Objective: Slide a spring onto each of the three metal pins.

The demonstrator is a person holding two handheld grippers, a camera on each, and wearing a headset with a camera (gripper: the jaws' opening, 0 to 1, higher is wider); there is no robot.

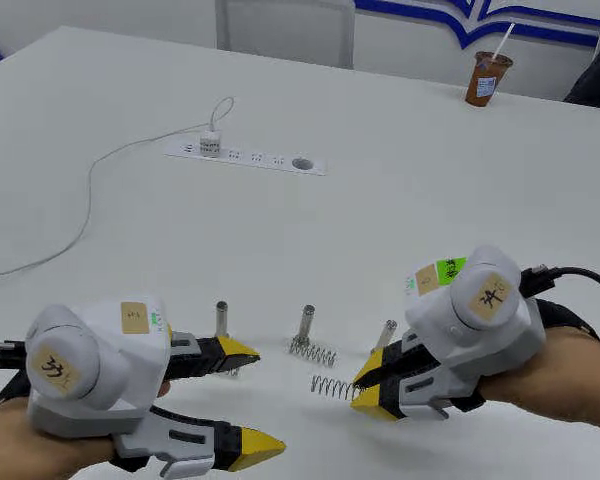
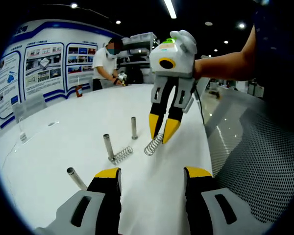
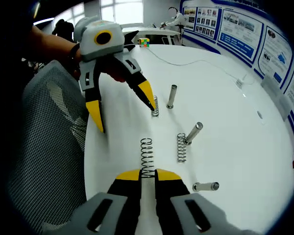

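Three metal pins stand in a row on the white table: left pin, middle pin, right pin. My right gripper is shut on one end of a spring that lies just above the table in front of the pins; in the right gripper view this spring sticks out from the closed jaws. A second spring lies against the middle pin's base. A third spring stands by the far pin, at one fingertip of my left gripper, which is open and holds nothing.
A white power strip with a plugged-in cable lies further back on the table. A brown cup with a straw stands at the far right. A mesh chair is at the table's near edge.
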